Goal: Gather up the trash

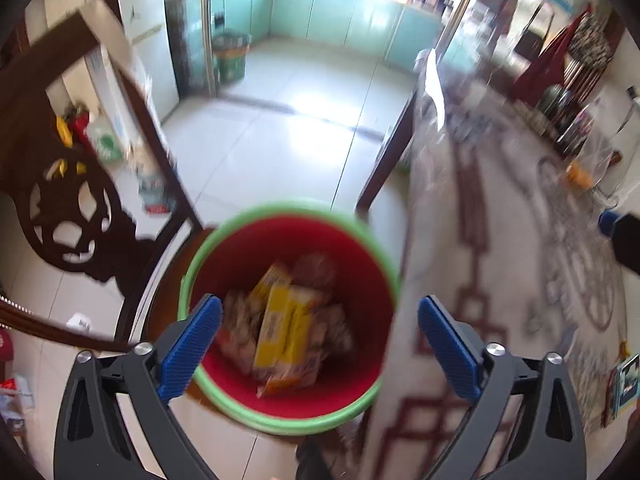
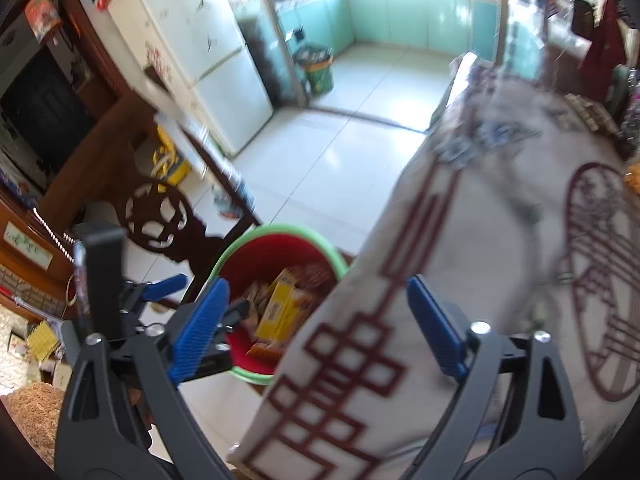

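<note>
A red bin with a green rim [image 1: 280,210] stands on the tiled floor beside the table. Inside lie a yellow box [image 1: 284,332] and several crumpled wrappers. My left gripper [image 1: 319,308] hangs open right above the bin, with nothing between its blue pads. In the right wrist view the same bin [image 2: 280,232] and yellow box [image 2: 280,308] show at lower centre-left. My right gripper [image 2: 318,284] is open and holds nothing, straddling the bin's right side and the table's edge. One blue finger [image 2: 166,283] of the left gripper shows at the left.
A table with a white and dark red patterned cloth [image 1: 500,280] [image 2: 480,240] fills the right side. A carved dark wooden chair [image 1: 68,216] [image 2: 156,216] stands left of the bin. Beyond it are a white fridge [image 2: 208,60] and a green bin [image 1: 230,60].
</note>
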A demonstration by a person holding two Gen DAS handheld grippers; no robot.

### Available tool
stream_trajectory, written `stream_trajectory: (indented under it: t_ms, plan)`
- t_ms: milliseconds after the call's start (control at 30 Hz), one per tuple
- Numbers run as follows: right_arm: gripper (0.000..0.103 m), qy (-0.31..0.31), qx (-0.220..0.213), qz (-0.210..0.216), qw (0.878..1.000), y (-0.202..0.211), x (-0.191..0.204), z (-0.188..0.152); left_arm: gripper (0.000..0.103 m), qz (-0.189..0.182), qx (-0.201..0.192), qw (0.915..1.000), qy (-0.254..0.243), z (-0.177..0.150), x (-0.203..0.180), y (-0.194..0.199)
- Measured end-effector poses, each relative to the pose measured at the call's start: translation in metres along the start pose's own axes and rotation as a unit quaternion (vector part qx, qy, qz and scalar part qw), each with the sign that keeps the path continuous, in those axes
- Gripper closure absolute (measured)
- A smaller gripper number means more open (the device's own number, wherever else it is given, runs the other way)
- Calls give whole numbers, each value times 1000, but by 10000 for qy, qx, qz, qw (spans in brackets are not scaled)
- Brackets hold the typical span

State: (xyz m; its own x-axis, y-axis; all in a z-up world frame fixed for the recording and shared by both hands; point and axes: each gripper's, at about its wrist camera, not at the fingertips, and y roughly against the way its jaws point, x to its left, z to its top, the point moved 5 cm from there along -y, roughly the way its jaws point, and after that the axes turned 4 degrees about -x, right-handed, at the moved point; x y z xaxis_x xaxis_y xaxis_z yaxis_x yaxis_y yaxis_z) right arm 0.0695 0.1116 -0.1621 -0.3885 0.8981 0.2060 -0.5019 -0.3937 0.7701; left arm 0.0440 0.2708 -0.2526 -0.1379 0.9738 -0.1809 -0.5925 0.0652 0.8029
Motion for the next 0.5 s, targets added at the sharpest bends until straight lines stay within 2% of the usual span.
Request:
stream_trajectory:
  t_ms: [67, 200, 300, 333, 367, 433, 467, 500]
  plan:
    - [5, 32, -384, -163, 9991, 28, -17, 4, 8, -46, -650, 9978, -128, 13, -24, 27]
    - [5, 101, -1080, -463, 9930, 80, -50, 11, 8, -103, -1567, 9868, -396, 30, -74, 72]
    - [5, 236, -2194, -619, 9734, 134, -69, 11, 8, -38, -2233, 9738, -420, 37, -112, 109]
    - [5, 333, -2706, -752, 9592, 159, -76, 9, 8, -41, -2503, 9673, -401, 38, -125, 123]
    - [4, 407, -2988, -849, 9497, 175, -82, 7, 8, -46, -2843, 9579, -403, 38, -142, 139]
    - [4, 532, -3401, -1089, 9326, 197, -95, -1, 8, -10, -3252, 9448, -399, 37, -167, 159]
    - [4, 681, -3413, -1339, 9279, 206, -103, -5, 8, 14, -3421, 9391, -337, 34, -182, 168]
    - [5, 752, -3339, -1398, 9292, 207, -109, -6, 8, 23, -3449, 9382, -275, 33, -191, 172]
